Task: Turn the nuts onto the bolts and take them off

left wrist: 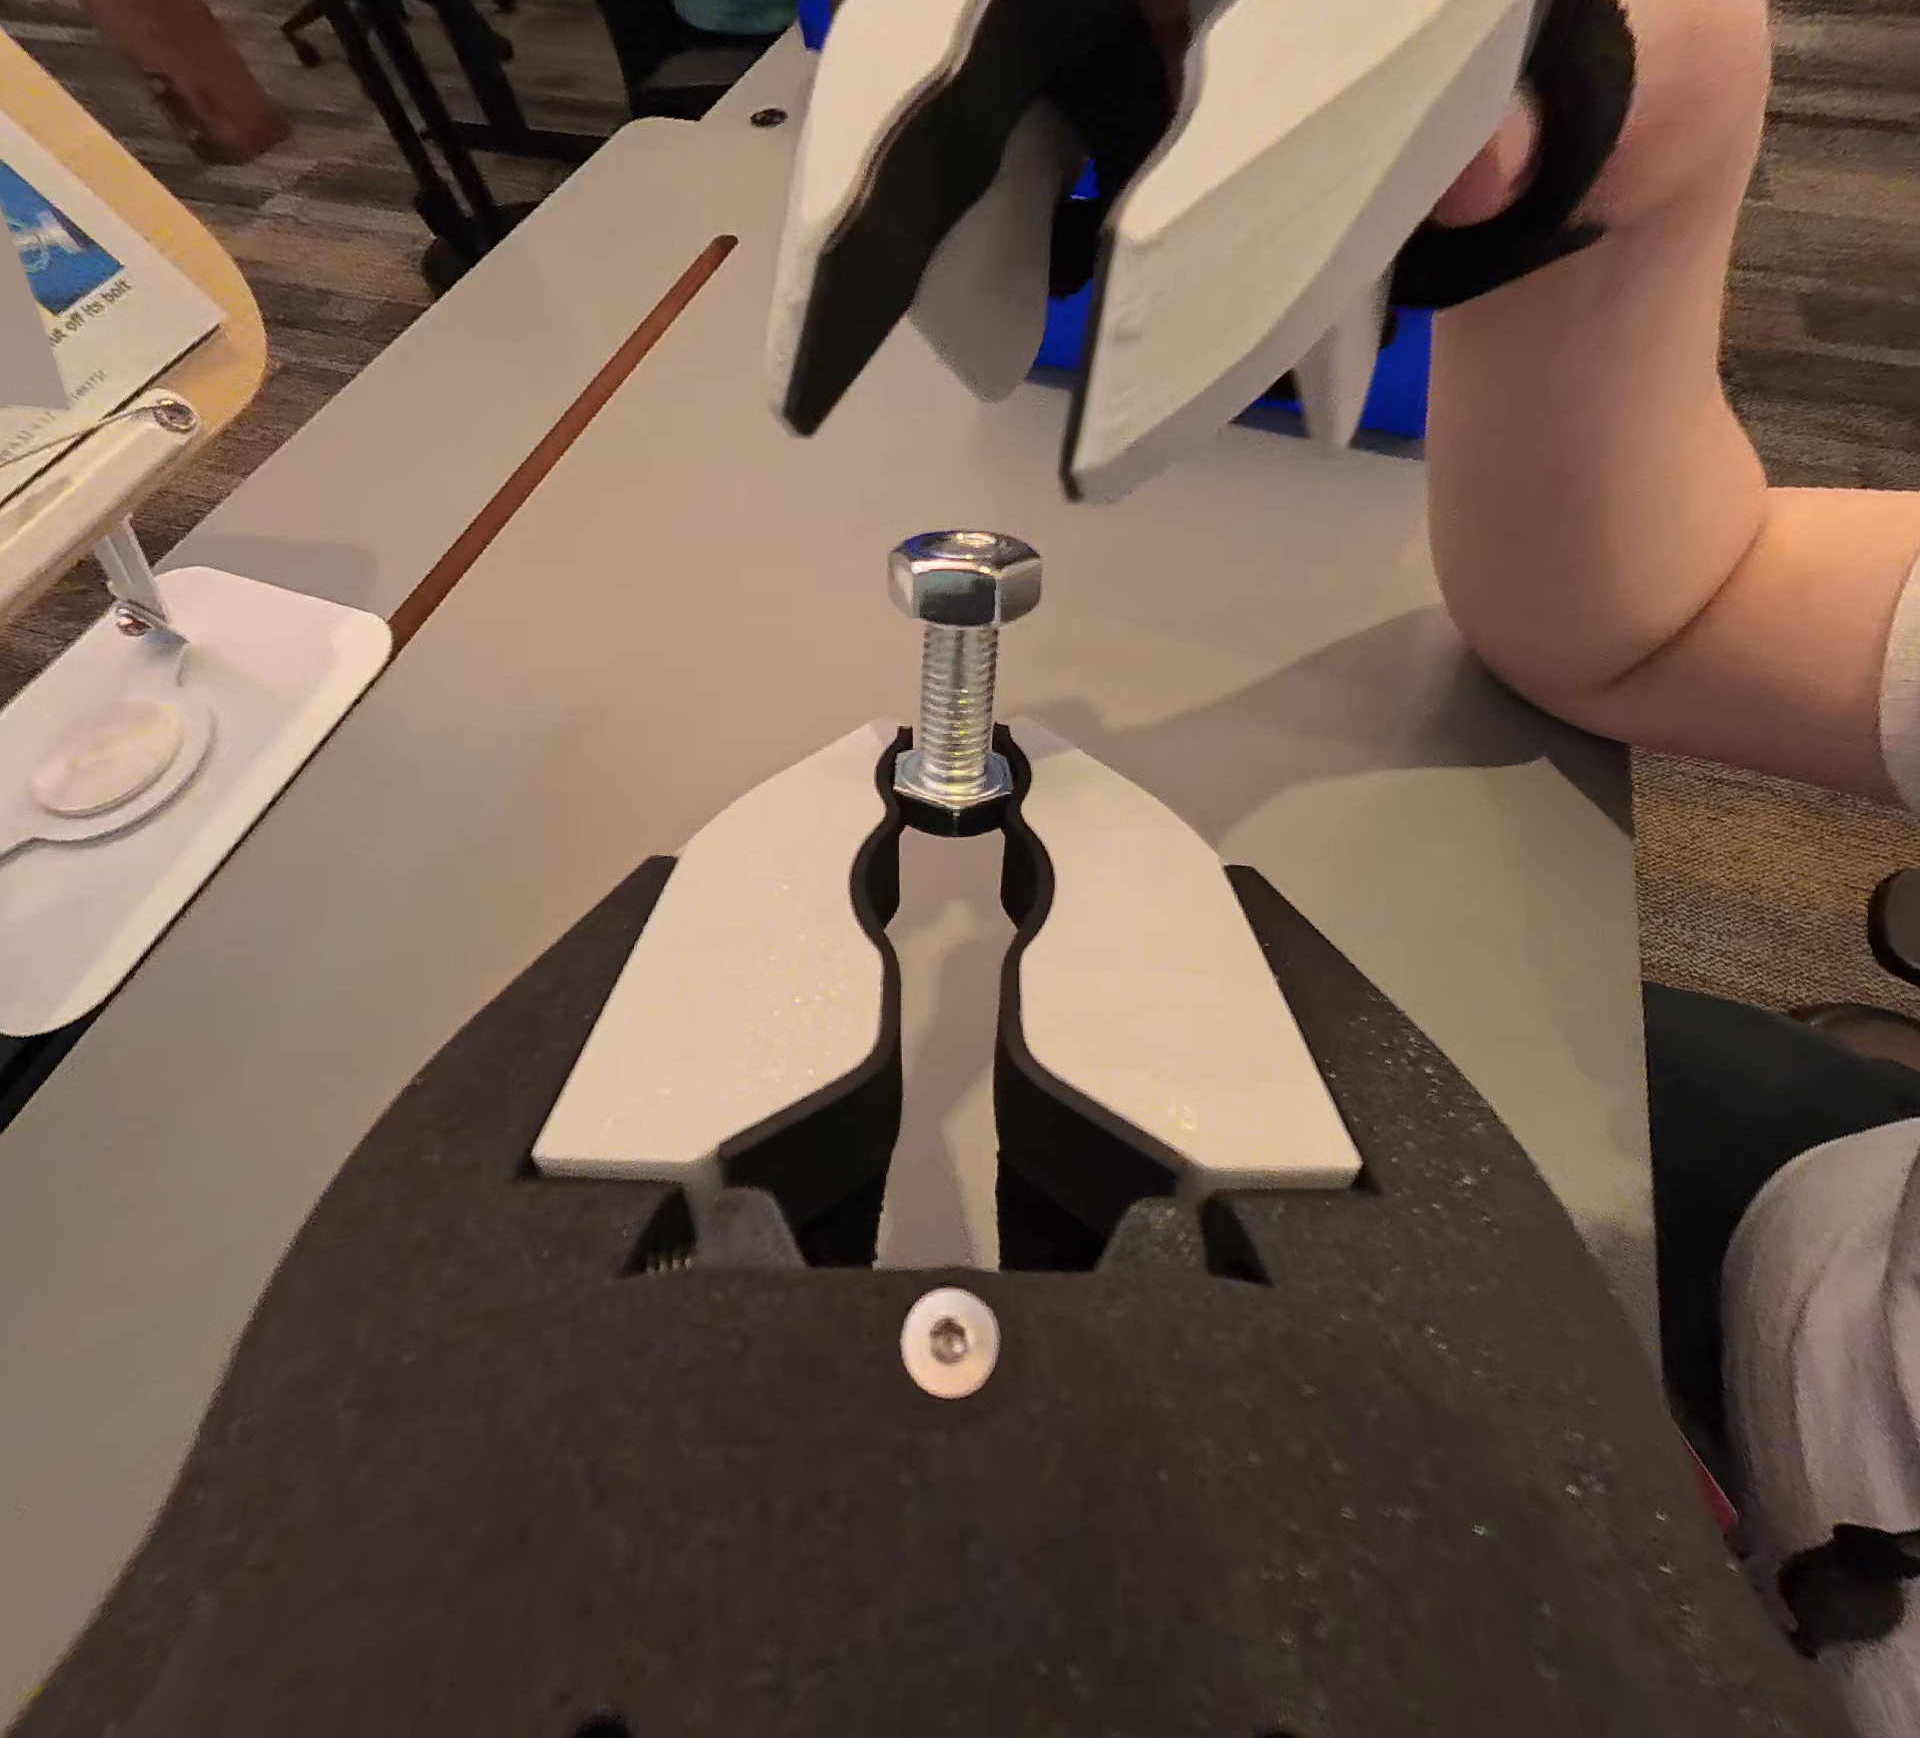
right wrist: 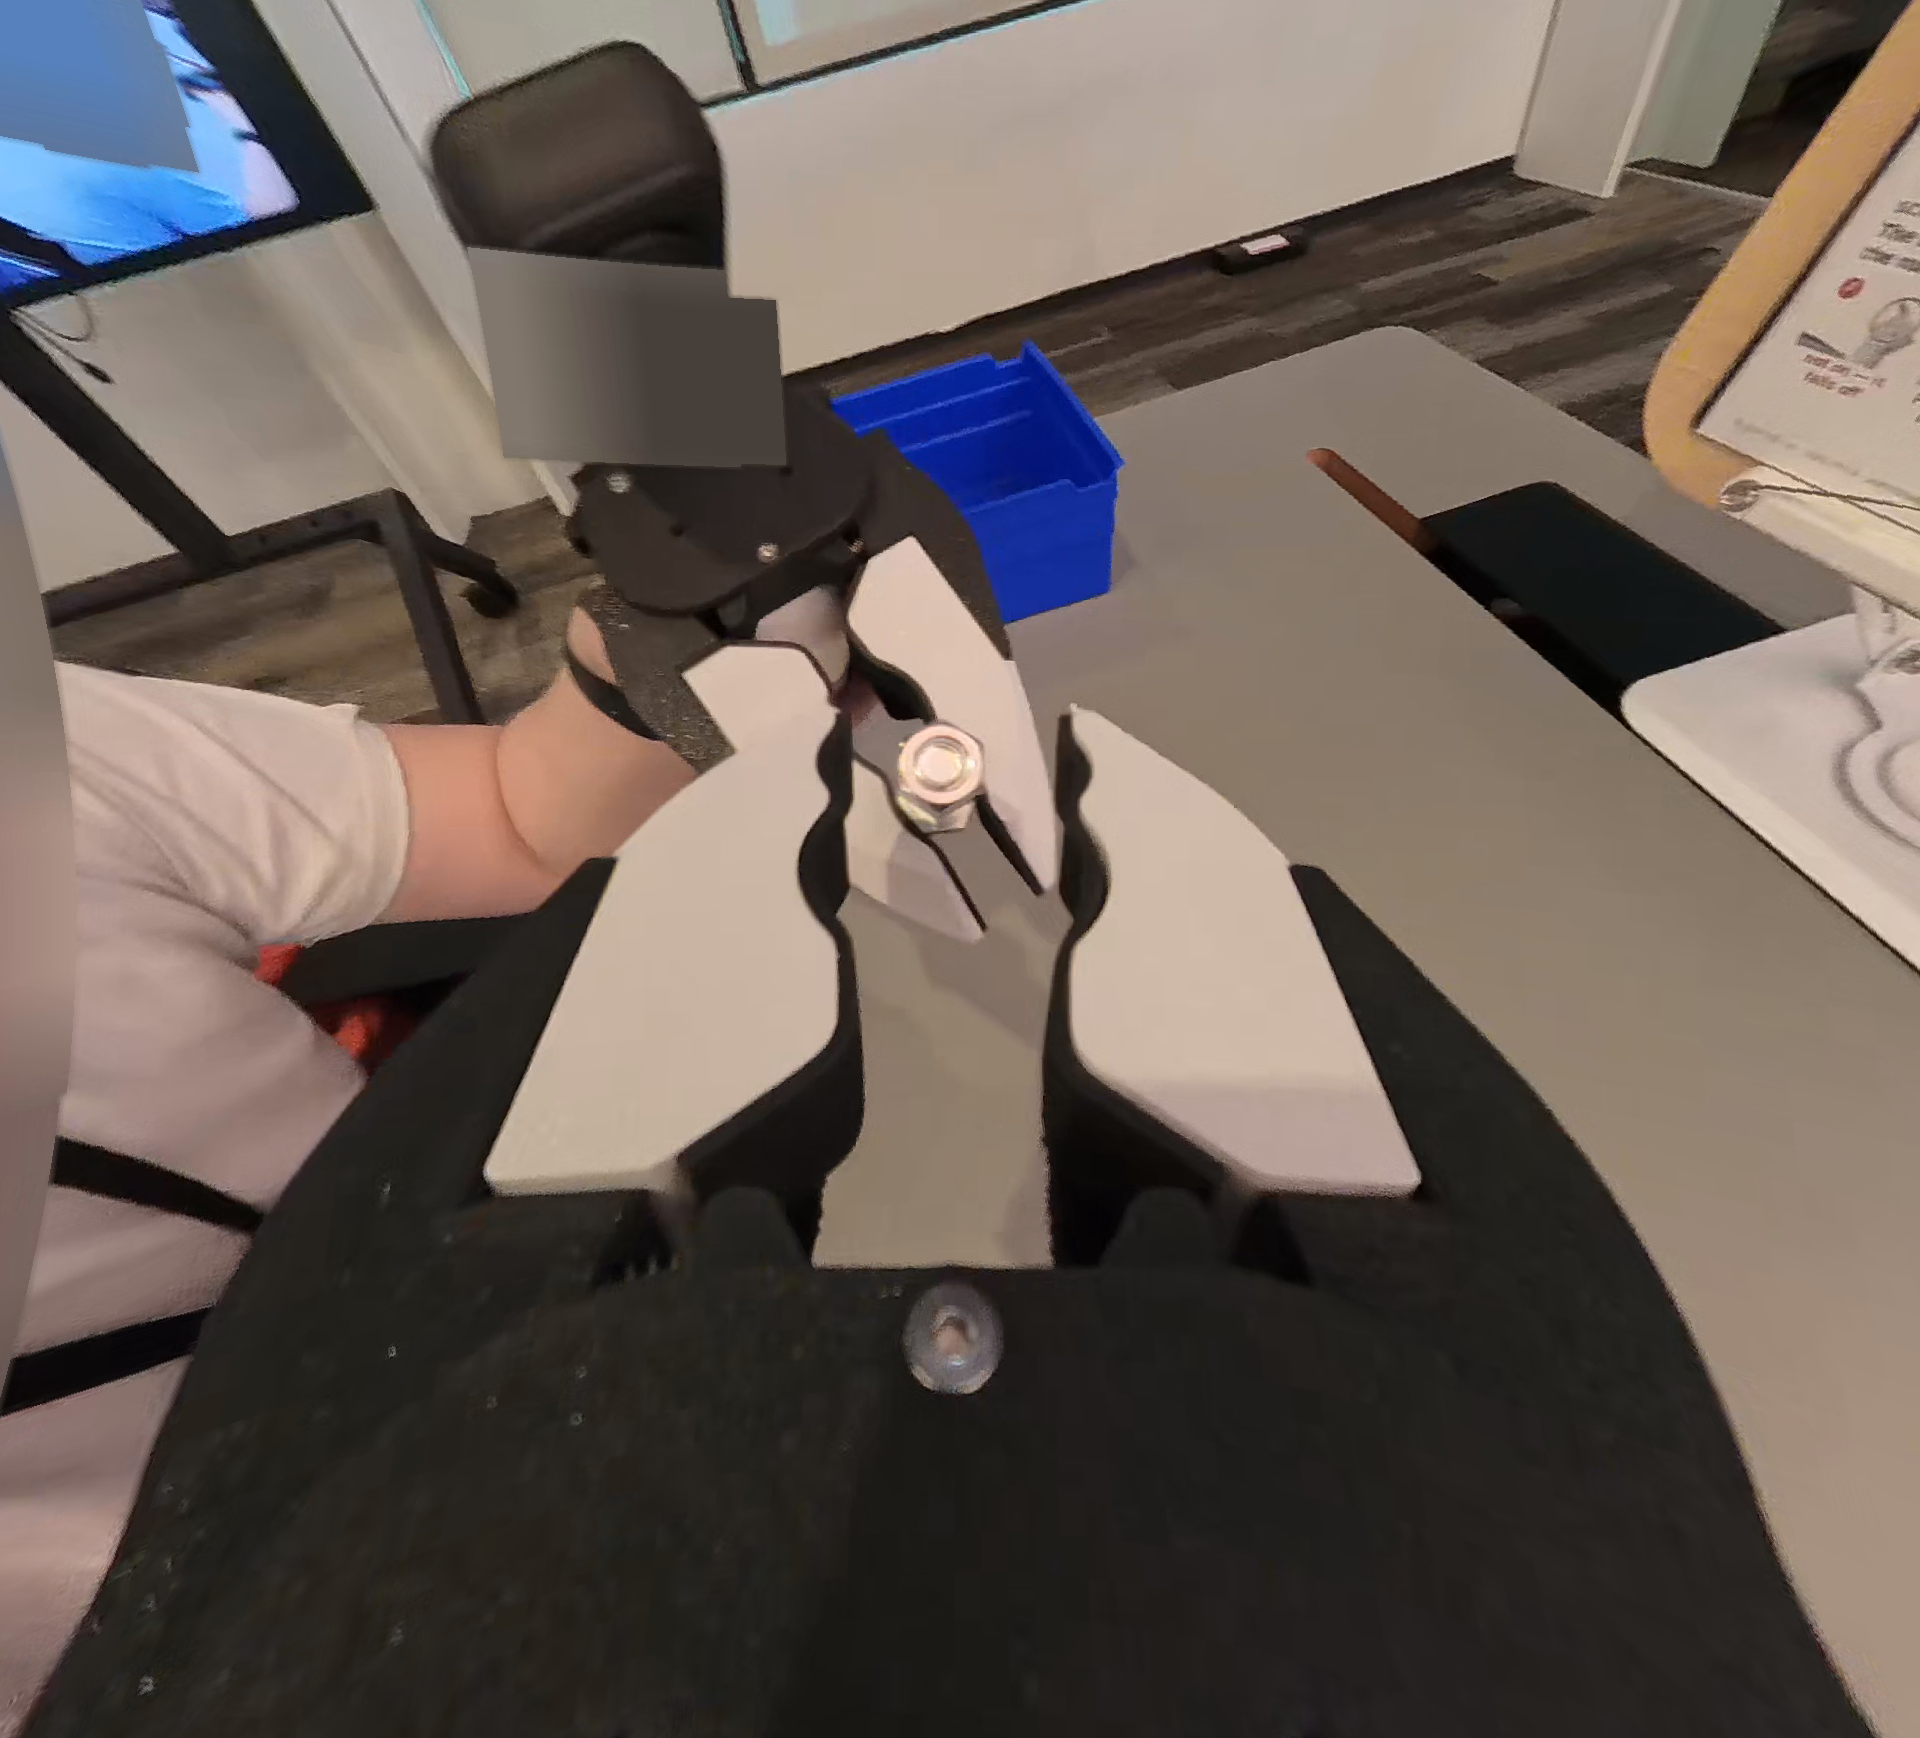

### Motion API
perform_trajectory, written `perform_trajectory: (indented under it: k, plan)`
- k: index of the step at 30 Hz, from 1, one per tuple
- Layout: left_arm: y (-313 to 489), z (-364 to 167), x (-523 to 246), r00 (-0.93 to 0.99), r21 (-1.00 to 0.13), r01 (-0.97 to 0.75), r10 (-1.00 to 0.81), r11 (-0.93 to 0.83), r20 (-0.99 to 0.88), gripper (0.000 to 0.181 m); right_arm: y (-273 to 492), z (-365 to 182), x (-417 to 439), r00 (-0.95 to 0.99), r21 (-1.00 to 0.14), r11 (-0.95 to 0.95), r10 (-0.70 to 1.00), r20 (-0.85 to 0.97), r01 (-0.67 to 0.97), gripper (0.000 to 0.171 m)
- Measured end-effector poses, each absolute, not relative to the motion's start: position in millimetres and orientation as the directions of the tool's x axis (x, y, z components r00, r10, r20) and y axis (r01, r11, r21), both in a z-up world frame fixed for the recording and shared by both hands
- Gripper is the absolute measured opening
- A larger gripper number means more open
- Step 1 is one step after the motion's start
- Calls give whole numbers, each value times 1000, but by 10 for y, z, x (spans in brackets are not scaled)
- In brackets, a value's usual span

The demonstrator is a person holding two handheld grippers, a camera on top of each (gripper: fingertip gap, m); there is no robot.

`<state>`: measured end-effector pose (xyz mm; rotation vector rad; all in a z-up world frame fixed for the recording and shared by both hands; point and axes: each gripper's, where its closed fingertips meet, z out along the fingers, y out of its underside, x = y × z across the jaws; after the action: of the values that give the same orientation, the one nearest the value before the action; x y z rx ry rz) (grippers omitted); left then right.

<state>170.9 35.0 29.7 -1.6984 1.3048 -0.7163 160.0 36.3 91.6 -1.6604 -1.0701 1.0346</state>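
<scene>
The left tongs [left wrist: 954, 769] are clamped on one nut [left wrist: 953, 784] near the lower end of the single bolt [left wrist: 958, 649], which stands upright, hex head on top, above the grey worktop [left wrist: 623, 649]. The right tongs [right wrist: 956, 753] hang just above that head, fingers apart and touching nothing. One blue bin [right wrist: 1008, 483] sits near the worktop's far edge. Only the left wrist view shows the threads; the right looks down on the head.
</scene>
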Motion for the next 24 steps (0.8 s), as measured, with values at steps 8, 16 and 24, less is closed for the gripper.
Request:
perform_trajectory:
  k: [8, 16, 24]
  plan:
    - [369, 266, 1714, 300, -872, -483, -951, -79, -80, 14, 451, 778, 1559, 325, -933, -259, 930, -171, 250, 41]
    - [495, 270, 1682, 363, -870, -489, -921, -59, -141, 14, 428, 951, 1698, 346, -948, -256, 921, -180, 190, 38]
    - [497, 240, 1698, 364, -857, -513, -915, -39, -176, 14, 427, 660, 1520, 334, -909, -269, 929, -159, 318, 24]
